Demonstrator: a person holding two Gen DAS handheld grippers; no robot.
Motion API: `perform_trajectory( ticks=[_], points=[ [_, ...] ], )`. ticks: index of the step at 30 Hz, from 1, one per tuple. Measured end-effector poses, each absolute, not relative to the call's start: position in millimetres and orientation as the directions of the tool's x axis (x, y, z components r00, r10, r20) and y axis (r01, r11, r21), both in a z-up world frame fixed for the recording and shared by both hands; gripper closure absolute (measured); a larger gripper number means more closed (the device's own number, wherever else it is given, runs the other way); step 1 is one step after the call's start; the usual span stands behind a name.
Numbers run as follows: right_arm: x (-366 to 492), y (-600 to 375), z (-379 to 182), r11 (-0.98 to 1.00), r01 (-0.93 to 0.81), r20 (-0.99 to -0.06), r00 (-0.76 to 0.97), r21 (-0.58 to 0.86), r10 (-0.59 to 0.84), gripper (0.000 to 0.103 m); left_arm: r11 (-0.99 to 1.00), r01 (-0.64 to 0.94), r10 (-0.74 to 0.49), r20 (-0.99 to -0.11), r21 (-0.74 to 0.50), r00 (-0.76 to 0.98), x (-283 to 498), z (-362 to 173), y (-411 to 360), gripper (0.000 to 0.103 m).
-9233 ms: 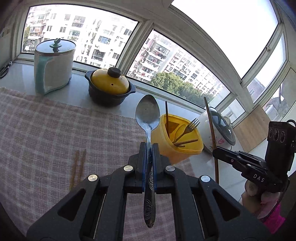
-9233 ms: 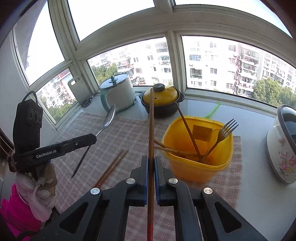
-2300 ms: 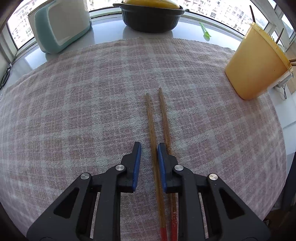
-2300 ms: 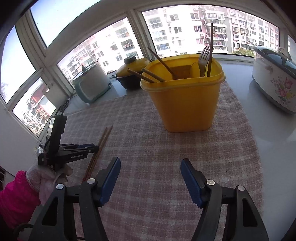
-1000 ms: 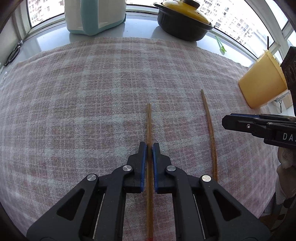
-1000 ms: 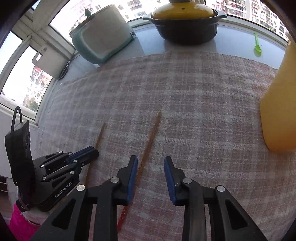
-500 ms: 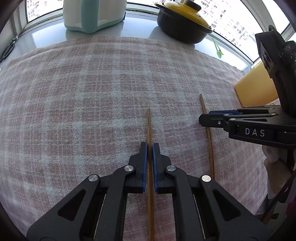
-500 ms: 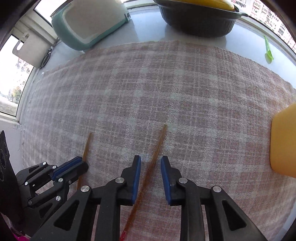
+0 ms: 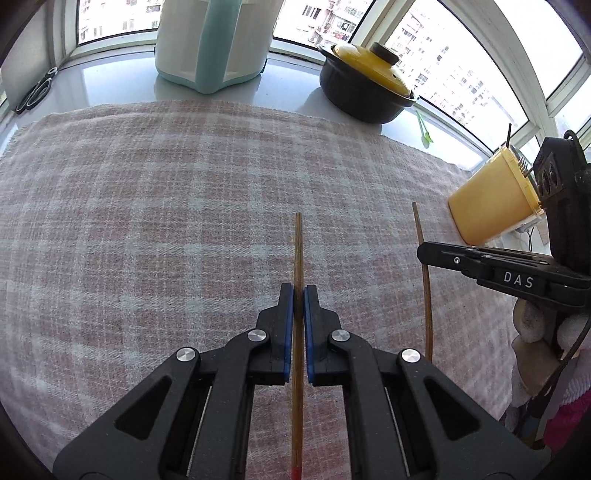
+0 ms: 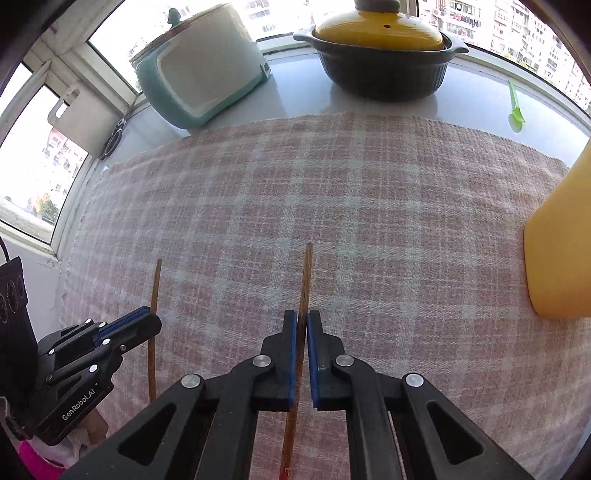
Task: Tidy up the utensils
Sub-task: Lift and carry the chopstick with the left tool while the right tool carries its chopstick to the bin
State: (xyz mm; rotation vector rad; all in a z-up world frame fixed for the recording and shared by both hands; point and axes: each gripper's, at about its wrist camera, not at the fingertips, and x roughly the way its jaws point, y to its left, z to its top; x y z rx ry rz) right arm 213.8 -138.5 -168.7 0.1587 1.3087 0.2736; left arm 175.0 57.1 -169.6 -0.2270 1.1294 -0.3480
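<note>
Fingers of both the left gripper (image 9: 298, 295) and right gripper (image 10: 301, 321) now clamp one slender brown wooden chopstick (image 9: 297, 258) each, the right's (image 10: 306, 280) only just seized; both hover above the pink checked cloth (image 9: 147, 221), ready for the yellow plastic tub (image 9: 491, 206).

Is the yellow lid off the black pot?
No, in the right wrist view the yellow lid sits on top of the black pot by the window.
</note>
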Motion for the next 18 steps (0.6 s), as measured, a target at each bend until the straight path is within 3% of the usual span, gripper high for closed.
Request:
perform_trajectory(
  ticks=[18],
  points=[
    [118.2,-180.3,-61.3,0.928,-0.269,-0.796,0.485,0.257,0.361,0.101,0.928,0.146,-0.363,-0.743,-0.343,0.562,126.3,-106.9,21.7,0.100]
  ],
)
